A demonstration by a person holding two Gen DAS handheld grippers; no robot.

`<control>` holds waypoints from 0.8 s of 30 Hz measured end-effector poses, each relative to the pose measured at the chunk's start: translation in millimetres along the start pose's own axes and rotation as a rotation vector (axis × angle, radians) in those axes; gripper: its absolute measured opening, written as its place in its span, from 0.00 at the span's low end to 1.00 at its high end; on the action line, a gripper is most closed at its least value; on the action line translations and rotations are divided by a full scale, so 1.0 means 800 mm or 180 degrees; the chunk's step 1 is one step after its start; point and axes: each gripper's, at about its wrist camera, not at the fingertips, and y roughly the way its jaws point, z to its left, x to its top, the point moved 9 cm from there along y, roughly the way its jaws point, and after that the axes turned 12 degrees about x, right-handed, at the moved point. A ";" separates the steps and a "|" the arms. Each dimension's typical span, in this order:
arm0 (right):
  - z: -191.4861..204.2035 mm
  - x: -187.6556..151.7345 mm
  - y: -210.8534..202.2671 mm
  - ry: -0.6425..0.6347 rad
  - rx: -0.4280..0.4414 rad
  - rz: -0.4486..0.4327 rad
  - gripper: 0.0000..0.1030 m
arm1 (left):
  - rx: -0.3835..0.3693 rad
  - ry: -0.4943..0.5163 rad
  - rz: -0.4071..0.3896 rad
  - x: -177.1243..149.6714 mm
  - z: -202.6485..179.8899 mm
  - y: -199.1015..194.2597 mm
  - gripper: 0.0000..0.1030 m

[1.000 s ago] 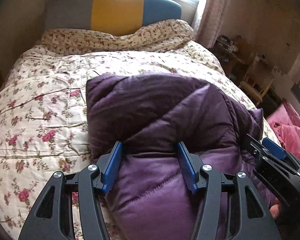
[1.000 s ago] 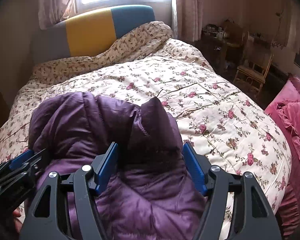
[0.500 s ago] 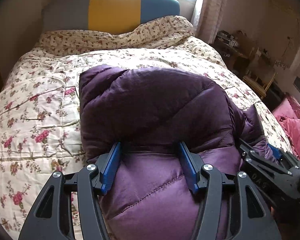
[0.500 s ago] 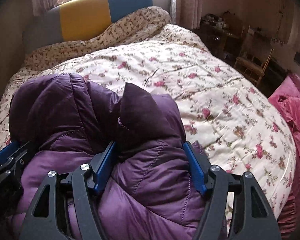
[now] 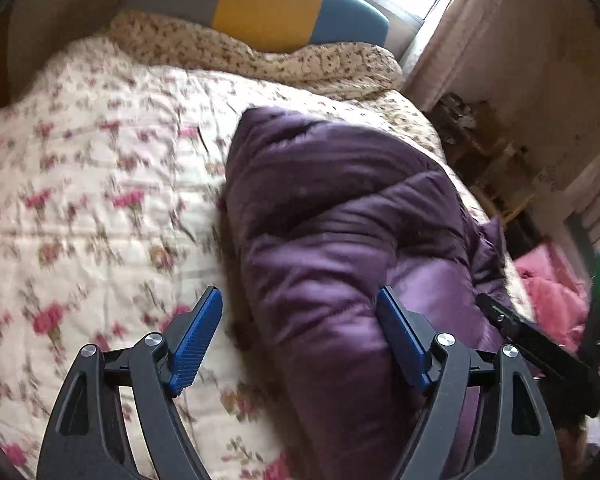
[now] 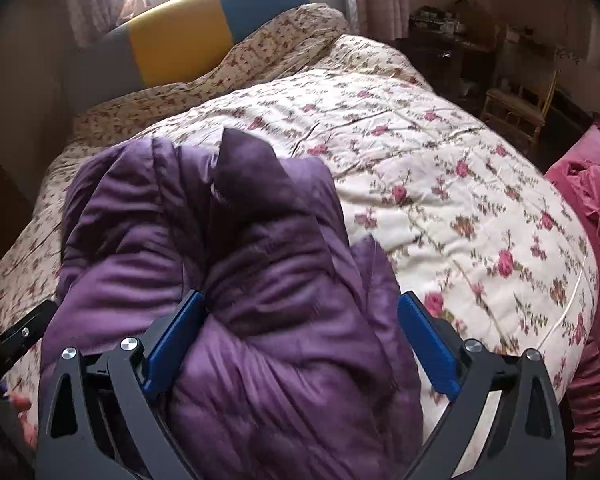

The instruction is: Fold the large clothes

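Note:
A purple puffer jacket (image 5: 332, 216) lies bundled on the floral bedspread (image 5: 100, 200); it also shows in the right wrist view (image 6: 228, 248). My left gripper (image 5: 300, 340) is open, its right finger against the jacket's side, its left finger over the bedspread. My right gripper (image 6: 300, 340) is open with the jacket's near fold bulging between its wide-apart fingers. The right gripper's black frame (image 5: 540, 344) shows at the right edge of the left wrist view. The left gripper's frame (image 6: 16, 336) shows at the left edge of the right wrist view.
A grey, yellow and teal headboard (image 6: 188, 36) stands at the far end under a window. Pink fabric (image 6: 596, 184) lies off the bed's right side. A wooden chair (image 6: 516, 108) and dark shelves (image 6: 440, 40) stand beyond the bed's right edge.
Both grippers have opened wider. The left gripper has shifted left, so its left finger is now over the bedspread. The jacket bundle sits more to the right in the left view.

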 end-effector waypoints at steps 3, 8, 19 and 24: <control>-0.003 -0.017 -0.002 0.0074 0.0143 0.0077 0.94 | -0.0231 -0.0100 0.0136 -0.012 -0.007 0.003 0.77; 0.001 -0.031 0.002 0.0113 0.0367 0.0128 0.74 | -0.0581 -0.0108 0.0302 -0.022 -0.036 0.018 0.76; 0.035 -0.035 -0.020 -0.0121 0.0525 0.0029 0.28 | -0.0772 0.0017 0.0171 -0.012 -0.038 -0.015 0.38; 0.062 -0.046 -0.025 -0.0159 0.0627 0.0017 0.26 | -0.0732 0.0013 0.0079 -0.021 -0.017 -0.038 0.37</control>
